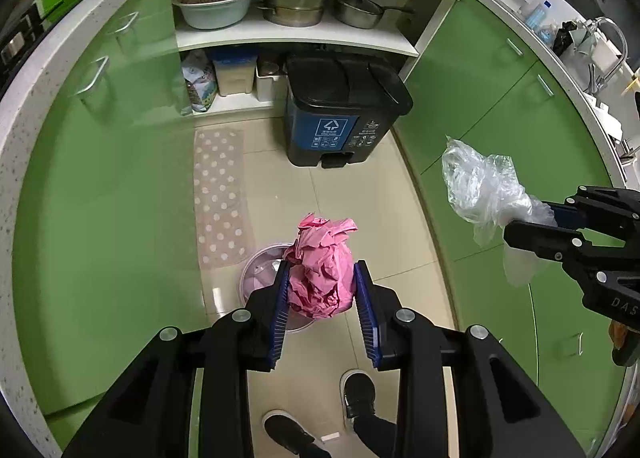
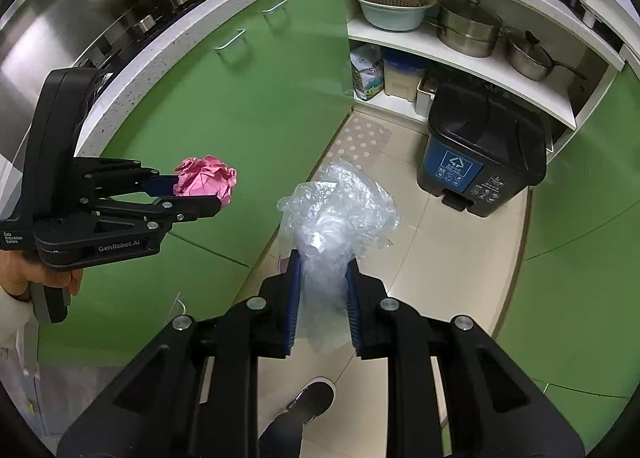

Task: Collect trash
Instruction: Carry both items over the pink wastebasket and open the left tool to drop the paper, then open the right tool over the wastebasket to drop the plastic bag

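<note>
- Pink crumpled paper [image 1: 322, 268] sits clamped between the blue pads of the left hand-held gripper [image 1: 321, 290], up over the tiled floor [image 1: 352, 186].
- Right hand-held gripper [image 2: 322, 278] is pinched tight on a clear plastic bag [image 2: 338, 210].
- Black-lidded trash bin [image 1: 340, 106] stands ahead, lid down, by the shelf.
- Only the right wrist view catches the stove [image 2: 140, 18] and the person's hand [image 2: 36, 278]; the left alone shows a pink basin [image 1: 260, 270] below.

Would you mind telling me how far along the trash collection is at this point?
Picked up: the left gripper is clamped on the pink paper ball, and the right gripper on the clear plastic wrap. Both are held in the air over the floor. Left: the bin ahead has its lid closed, so it needs opening and both pieces dropped in.
</note>
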A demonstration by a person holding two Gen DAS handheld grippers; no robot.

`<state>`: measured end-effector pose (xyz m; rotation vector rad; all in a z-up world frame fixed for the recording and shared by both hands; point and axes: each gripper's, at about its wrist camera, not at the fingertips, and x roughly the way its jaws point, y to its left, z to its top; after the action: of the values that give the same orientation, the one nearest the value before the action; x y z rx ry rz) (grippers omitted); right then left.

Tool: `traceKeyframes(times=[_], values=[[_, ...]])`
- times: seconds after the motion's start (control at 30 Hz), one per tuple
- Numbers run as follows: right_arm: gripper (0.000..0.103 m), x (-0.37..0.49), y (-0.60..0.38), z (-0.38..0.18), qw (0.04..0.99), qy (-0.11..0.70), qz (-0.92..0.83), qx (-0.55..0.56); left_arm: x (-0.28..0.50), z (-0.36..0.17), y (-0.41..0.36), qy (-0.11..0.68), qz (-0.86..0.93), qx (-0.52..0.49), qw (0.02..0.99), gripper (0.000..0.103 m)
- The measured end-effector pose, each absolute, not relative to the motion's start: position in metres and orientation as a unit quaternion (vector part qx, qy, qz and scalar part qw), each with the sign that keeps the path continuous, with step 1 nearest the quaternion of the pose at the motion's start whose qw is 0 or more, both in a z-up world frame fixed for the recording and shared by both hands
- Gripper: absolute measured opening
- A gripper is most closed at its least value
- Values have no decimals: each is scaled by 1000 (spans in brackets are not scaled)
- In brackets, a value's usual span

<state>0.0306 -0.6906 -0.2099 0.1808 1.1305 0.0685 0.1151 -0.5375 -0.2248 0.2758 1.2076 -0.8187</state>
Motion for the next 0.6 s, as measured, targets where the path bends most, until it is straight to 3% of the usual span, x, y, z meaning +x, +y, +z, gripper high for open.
traceKeyframes(times=[0.03, 0.07, 0.1, 0.17, 0.6], values=[[21, 32, -692, -211, 840, 535, 32, 86, 116, -225, -539, 549, -373, 126, 737, 34], [21, 32, -693, -211, 840, 535, 32, 87, 117, -225, -540, 548, -373, 126, 738, 43], [21, 33, -693, -212, 840, 535, 31, 87, 118, -225, -540, 547, -373, 126, 739, 64], [21, 34, -694, -213, 839, 536, 31, 87, 119, -224, -539, 535, -372, 121, 749, 95], [21, 41, -687, -216, 837, 538, 42, 86, 131, -223, -528, 548, -339, 112, 756, 96]])
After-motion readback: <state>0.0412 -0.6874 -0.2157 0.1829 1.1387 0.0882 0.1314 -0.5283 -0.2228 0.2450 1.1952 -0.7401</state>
